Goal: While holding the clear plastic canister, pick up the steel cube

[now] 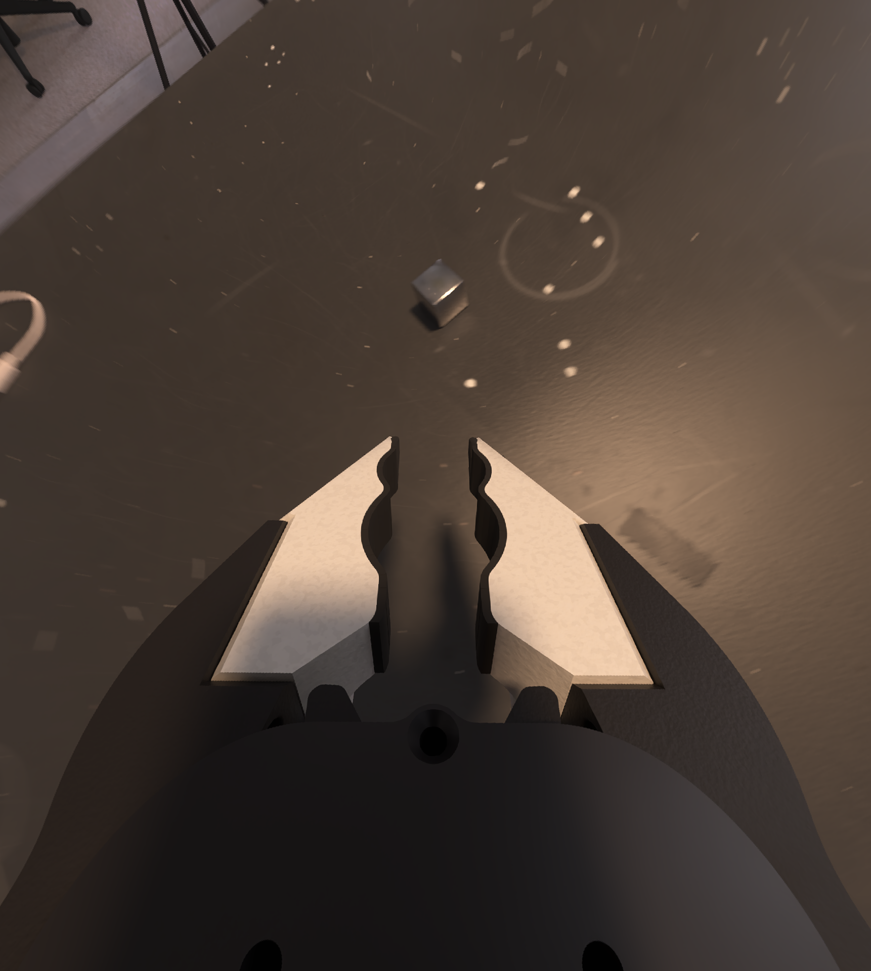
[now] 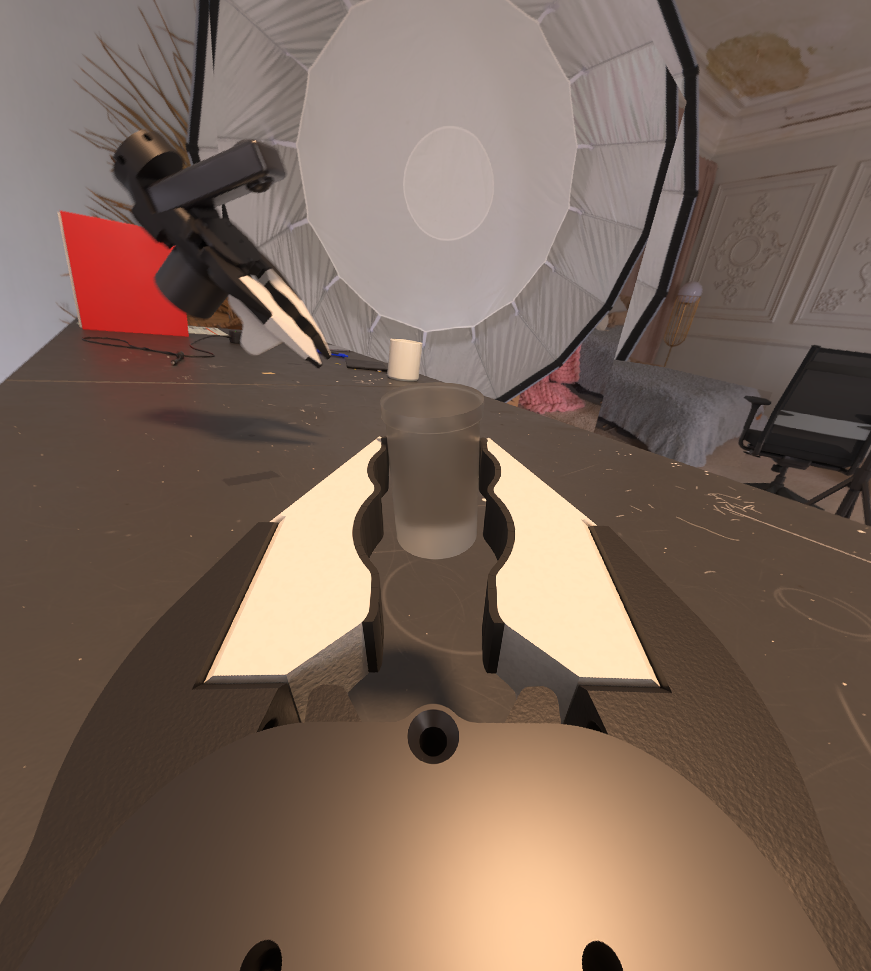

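The steel cube [image 1: 438, 294] sits on the dark table [image 1: 212, 420], small and grey with one bright glinting face. My left gripper [image 1: 433, 444] hovers above the table, short of the cube, with its jaws a little apart and empty. It also shows in the right wrist view [image 2: 318, 357], tilted down above its shadow. My right gripper [image 2: 433, 444] is shut on the clear plastic canister [image 2: 432, 473], which stands upright between the fingertips. Whether the canister touches the table is unclear. The cube does not show in the right wrist view.
A white cable adapter [image 1: 2, 341] lies at the table's left. A white cup [image 2: 404, 359], a red board [image 2: 118, 278] and a thin cable [image 2: 149, 347] are at the far end. A black chair [image 2: 833, 431] stands beyond the table's right edge.
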